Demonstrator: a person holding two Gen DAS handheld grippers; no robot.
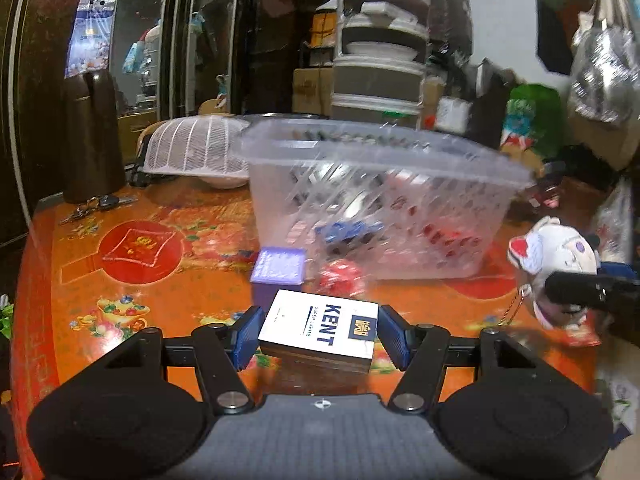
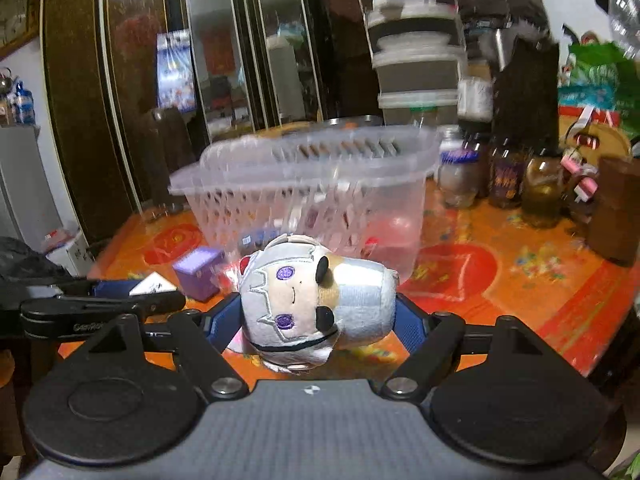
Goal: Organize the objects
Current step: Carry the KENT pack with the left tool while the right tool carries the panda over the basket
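Left wrist view: the left tool [image 1: 318,336] is clamped on a white Kent cigarette pack [image 1: 320,330], its blue pads [image 1: 246,334] pressing the pack's two short sides, and the pack is carried above the orange patterned bench [image 1: 160,280]. Ahead stands the clear plastic basket [image 1: 380,208], towards the far edge of the bench, with a few small items already inside. A small purple box [image 1: 279,268] and a red wrapped item [image 1: 340,276] lie on the bench between the tool and the basket. The pack sits at a slight angle in the grip, so a knock against the basket rim could twist it out. The basket looks light; a push from either tool would likely slide or tip it. At the right edge of this view the plush doll [image 1: 556,264] and the other tool are close, so the two could collide if both head for the opening together.

Right wrist view: the right tool [image 2: 316,320] is closed on the grey plush doll [image 2: 312,304], held sideways above the near part of the bench. The doll is soft and bulges past the pads, so it may snag on the rim. Glass jars [image 2: 504,176] stand right of the basket [image 2: 304,200]; a wide swing could topple them.
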